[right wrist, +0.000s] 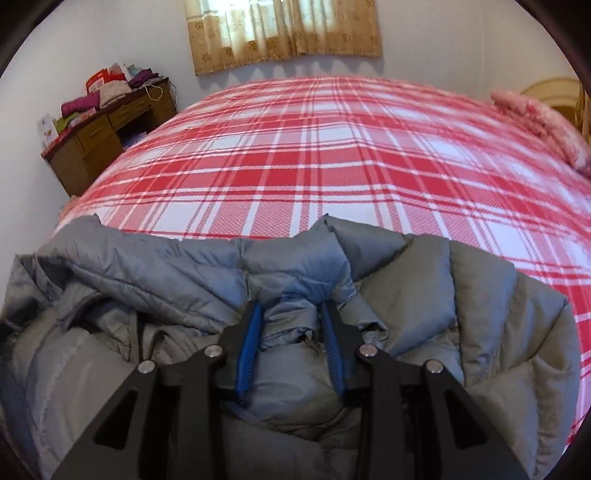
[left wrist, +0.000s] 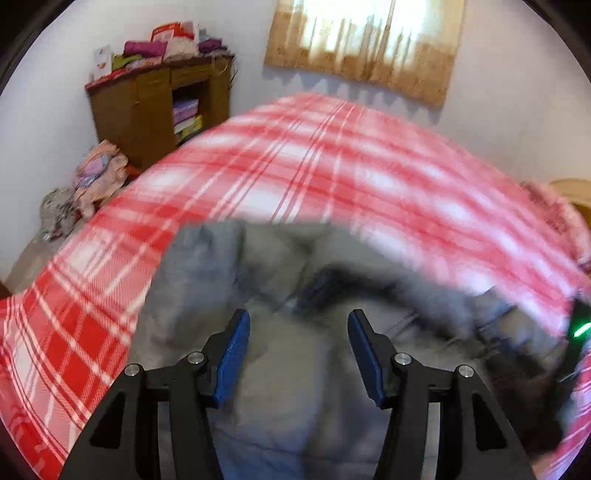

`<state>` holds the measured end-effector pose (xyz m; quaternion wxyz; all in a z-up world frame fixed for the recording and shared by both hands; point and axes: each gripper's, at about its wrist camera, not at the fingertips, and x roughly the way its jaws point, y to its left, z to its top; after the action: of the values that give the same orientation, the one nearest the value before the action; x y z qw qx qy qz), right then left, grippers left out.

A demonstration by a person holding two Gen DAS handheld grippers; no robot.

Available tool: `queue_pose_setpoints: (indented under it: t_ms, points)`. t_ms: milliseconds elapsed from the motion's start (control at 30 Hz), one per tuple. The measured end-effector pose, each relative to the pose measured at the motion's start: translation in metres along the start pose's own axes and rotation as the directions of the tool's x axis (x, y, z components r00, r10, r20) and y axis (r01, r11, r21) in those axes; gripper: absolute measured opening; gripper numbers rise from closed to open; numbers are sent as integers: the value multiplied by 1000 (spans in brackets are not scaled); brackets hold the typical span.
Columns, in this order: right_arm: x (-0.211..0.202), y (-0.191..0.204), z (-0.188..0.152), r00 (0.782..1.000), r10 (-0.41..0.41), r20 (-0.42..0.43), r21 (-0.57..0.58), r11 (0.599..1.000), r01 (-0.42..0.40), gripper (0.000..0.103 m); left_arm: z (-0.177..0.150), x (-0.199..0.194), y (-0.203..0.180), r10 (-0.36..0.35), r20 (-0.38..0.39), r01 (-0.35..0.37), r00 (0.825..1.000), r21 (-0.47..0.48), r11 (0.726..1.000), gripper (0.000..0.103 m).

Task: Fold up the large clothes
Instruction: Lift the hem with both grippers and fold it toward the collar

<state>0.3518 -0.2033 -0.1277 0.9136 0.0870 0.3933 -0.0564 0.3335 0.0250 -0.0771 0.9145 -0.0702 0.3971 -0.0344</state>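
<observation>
A grey puffy jacket (right wrist: 424,295) lies bunched at the near edge of a bed with a red-and-white plaid cover (right wrist: 332,147). My right gripper (right wrist: 291,314) is shut on a raised fold of the jacket near its collar, and the fabric fills the gap between the blue pads (right wrist: 249,354). In the blurred left wrist view, my left gripper (left wrist: 299,317) hovers open just over the jacket (left wrist: 280,387), with nothing between its pads. A dark device with a green light (left wrist: 580,325) shows at the right edge there.
The plaid bed cover (left wrist: 295,166) stretches far beyond the jacket. A brown cabinet (left wrist: 147,110) piled with folded cloth stands at the back left, with a heap of clothes (left wrist: 99,173) on the floor beside it. A pink pillow (right wrist: 546,122) lies at the bed's right. A curtain (right wrist: 284,33) hangs behind.
</observation>
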Motion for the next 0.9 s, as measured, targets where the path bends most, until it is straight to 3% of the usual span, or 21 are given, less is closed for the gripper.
queue_pose_setpoints:
  t_ms: [100,200,300,367,467,600,700,833,900]
  points:
    - [-4,-7,-3,999,32,7,23,999,-32,36,33,0,-31,-26,63,23,998,37,999,56]
    - [-3,-8,-3,999,34,10,21,999,-34,36,52,24,-58,36,95,-46,995,107,993,57]
    - [-4,-11,-4,998,56,18,33,998,-57,36,40,67,-55,129,-11,-127,992,98,987,57]
    - [-4,-17,-5,996,85,27,56,995,-87,36,19,83,-36,135,-64,-132,989,47,990,57]
    - [-5,-16,-6,996,88,33,55,994,-89,36,0,90,-22,100,-58,-99,993,27,995,59]
    - [-5,-16,-5,995,93,29,60,994,-95,36,-8,96,-32,147,-22,-145,989,77,986,61]
    - [-7,-20,0,995,103,-12,77,992,-101,36,-10,96,-25,121,-17,-120,993,50,992,61]
    - [-12,-42,7,998,41,-52,153,988,-33,33,-10,99,-29,137,-9,-136,991,67,988,62]
    - [-6,-42,5,997,37,-64,128,991,-29,33,-11,99,-29,137,-8,-136,991,68,988,62]
